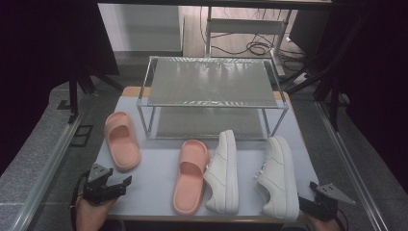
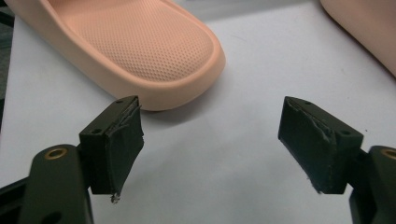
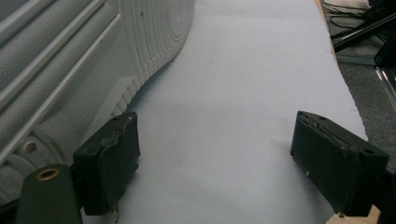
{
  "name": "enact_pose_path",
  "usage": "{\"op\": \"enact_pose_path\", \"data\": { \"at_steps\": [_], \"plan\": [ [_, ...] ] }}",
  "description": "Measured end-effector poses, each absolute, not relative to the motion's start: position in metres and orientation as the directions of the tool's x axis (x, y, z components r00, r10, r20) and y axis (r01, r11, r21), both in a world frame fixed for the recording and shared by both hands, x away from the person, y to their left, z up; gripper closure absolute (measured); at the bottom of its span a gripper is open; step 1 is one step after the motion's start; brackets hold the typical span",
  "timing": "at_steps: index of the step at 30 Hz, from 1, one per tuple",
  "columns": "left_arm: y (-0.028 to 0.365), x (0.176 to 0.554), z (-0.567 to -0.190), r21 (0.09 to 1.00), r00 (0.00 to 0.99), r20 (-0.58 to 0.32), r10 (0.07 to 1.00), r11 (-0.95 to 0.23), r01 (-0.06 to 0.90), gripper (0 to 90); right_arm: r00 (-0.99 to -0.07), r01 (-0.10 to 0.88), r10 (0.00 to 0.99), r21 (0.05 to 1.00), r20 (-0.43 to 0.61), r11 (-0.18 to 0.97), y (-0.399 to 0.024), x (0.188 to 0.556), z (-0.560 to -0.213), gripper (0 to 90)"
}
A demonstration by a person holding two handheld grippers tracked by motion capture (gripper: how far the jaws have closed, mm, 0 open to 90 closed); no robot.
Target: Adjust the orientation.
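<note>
Two pink slides lie on the white table top (image 1: pixel 154 187): the left slide (image 1: pixel 121 140) and the middle slide (image 1: pixel 190 175). To the right lie two white sneakers, one (image 1: pixel 223 171) beside the middle slide and one (image 1: pixel 279 175) near the right edge. My left gripper (image 1: pixel 118 179) sits at the front left, open, with bare table between its jaws (image 2: pixel 210 121). The left slide's heel (image 2: pixel 140 42) lies just ahead of it. My right gripper (image 1: pixel 312 195) rests at the front right, open (image 3: pixel 215 140) and holding nothing. The right sneaker's sole (image 3: pixel 70 60) runs along its left jaw.
A two-tier metal rack (image 1: pixel 209 82) stands at the back of the table, both shelves bare. An edge of the middle slide (image 2: pixel 364 28) shows at the left gripper view's upper right. The table's right edge (image 3: pixel 345 93) drops to a dark floor with stands and cables.
</note>
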State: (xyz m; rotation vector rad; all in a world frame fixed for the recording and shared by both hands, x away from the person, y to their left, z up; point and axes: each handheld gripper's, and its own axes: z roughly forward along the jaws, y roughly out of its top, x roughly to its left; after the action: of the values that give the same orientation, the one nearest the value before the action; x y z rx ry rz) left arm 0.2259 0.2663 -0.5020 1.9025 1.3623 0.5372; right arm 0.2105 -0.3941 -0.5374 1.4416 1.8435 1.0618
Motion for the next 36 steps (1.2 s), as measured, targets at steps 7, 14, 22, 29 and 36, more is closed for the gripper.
{"op": "enact_pose_path", "data": {
  "at_steps": [7,14,22,29,36],
  "plan": [
    [0.266,0.232,-0.498,0.751,0.369,-0.07,0.927,-0.195,0.631,24.4,-0.259,0.515,0.965,0.851,0.039,0.104,-0.394,0.21,-0.538,15.6],
    [0.264,0.241,-0.491,0.756,0.379,-0.071,0.923,-0.198,0.624,26.4,-0.259,0.514,0.965,0.851,0.039,0.103,-0.394,0.21,-0.538,15.6],
    [0.261,0.258,-0.485,0.752,0.387,-0.064,0.92,-0.21,0.624,26.8,-0.259,0.513,0.965,0.852,0.04,0.102,-0.394,0.21,-0.538,15.6],
    [0.261,0.275,-0.48,0.762,0.385,-0.062,0.921,-0.205,0.614,33.3,-0.257,0.512,0.965,0.854,0.042,0.099,-0.394,0.21,-0.538,15.7],
    [0.262,0.295,-0.481,0.753,0.357,-0.049,0.933,-0.201,0.627,41.3,-0.258,0.512,0.965,0.853,0.042,0.1,-0.394,0.21,-0.538,15.6]
  ]
}}
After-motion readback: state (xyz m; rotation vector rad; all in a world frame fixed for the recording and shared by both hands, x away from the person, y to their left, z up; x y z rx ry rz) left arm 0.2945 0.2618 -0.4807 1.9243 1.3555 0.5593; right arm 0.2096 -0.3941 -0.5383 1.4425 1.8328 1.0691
